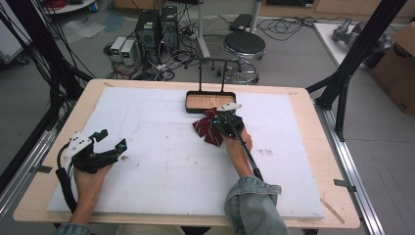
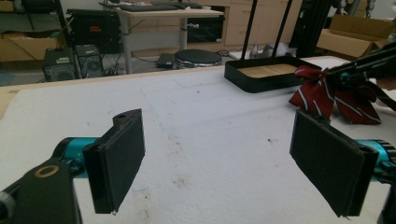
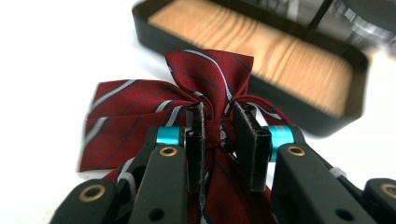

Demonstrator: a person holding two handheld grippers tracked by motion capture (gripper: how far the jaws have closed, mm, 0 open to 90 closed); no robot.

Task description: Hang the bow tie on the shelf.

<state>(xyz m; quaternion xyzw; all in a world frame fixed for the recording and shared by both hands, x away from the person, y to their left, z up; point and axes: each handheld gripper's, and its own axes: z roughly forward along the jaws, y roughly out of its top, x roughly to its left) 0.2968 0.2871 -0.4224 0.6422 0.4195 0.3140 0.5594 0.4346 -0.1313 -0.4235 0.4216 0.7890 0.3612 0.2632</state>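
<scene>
**A:** Confirm the work surface. Where does everything sit?

**B:** Your white foam board [image 1: 161, 161] covers most of the wooden table [image 1: 313, 161]. At its far edge, near the middle, stands the black tray [image 1: 192, 108] with a wooden floor and two upright black rods [image 1: 200, 73] rising from its rear.

**A:** Locate the item being handled.

**B:** The dark red bow tie [image 1: 206, 128] with pale stripes lies on the foam board, just in front of the tray and outside it. In your right gripper view, the bow tie [image 3: 140, 112] spreads its loops toward the tray [image 3: 322, 123], with its tails running back under the jaws.

**A:** Report the right gripper.

**B:** Your right gripper [image 1: 226, 120] is clamped on the bow tie. In the right gripper view, the right gripper [image 3: 224, 135] has both pads pressed against the central knot, one on each side, and the fabric bunches between them.

**A:** Report the left gripper.

**B:** Your left gripper [image 1: 111, 139] rests over the near left part of the board, well apart from the bow tie. In the left gripper view, the left gripper [image 2: 219, 163] has its jaws spread wide with nothing between the pads; beyond them you see the bow tie [image 2: 327, 100] and the tray [image 2: 261, 81].
</scene>
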